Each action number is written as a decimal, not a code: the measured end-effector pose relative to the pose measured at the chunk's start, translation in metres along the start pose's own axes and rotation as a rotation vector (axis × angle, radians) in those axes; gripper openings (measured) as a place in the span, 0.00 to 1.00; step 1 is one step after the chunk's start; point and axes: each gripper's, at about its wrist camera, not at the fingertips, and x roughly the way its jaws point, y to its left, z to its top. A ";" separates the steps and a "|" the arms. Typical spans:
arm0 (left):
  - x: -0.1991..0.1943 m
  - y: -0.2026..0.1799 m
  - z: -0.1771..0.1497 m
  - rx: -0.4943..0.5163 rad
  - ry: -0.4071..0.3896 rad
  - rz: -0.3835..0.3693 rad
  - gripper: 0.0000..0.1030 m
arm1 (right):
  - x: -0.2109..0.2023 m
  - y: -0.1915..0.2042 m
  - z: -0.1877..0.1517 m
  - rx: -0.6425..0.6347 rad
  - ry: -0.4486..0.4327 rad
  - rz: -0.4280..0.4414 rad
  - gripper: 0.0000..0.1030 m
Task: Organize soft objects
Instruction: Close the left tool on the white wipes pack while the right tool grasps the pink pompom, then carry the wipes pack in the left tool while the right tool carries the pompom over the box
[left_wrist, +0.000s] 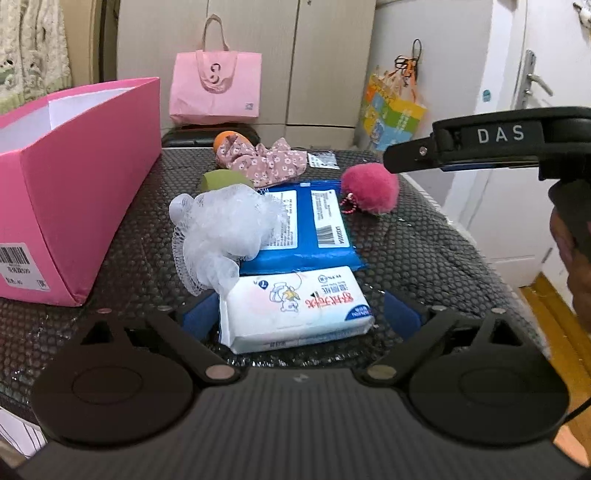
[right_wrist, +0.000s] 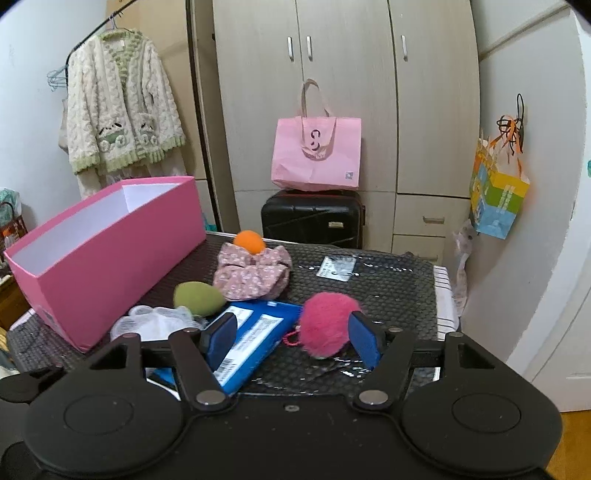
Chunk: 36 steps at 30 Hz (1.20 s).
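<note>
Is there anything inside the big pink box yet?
No: in the right wrist view the pink box shows only bare white inner walls, with nothing visible inside.

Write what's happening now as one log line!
left tool: open around white tissue pack | right tool: open at pink pompom | pink box: looks empty

**A small bedroom behind the work surface**

At twelve o'clock stands a pale wood-grain wardrobe (right_wrist: 343, 92) with metal handles. Before it sits a black hard-shell suitcase (right_wrist: 312, 218), a pink paper tote bag (right_wrist: 316, 155) on top. At ten o'clock hangs a cream knitted cardigan (right_wrist: 122, 107). At three o'clock, a white door (left_wrist: 517, 74); below, yellow wooden floor (left_wrist: 554, 317).
</note>
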 end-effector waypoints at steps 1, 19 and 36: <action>0.002 -0.002 0.000 0.006 -0.002 0.010 0.93 | 0.004 -0.004 0.000 0.001 0.007 -0.002 0.70; 0.011 -0.003 -0.002 0.036 -0.015 0.056 0.83 | 0.079 -0.045 -0.005 0.070 0.104 0.035 0.72; 0.002 -0.006 -0.005 0.053 -0.014 0.015 0.77 | 0.065 -0.028 -0.016 -0.017 0.100 0.015 0.50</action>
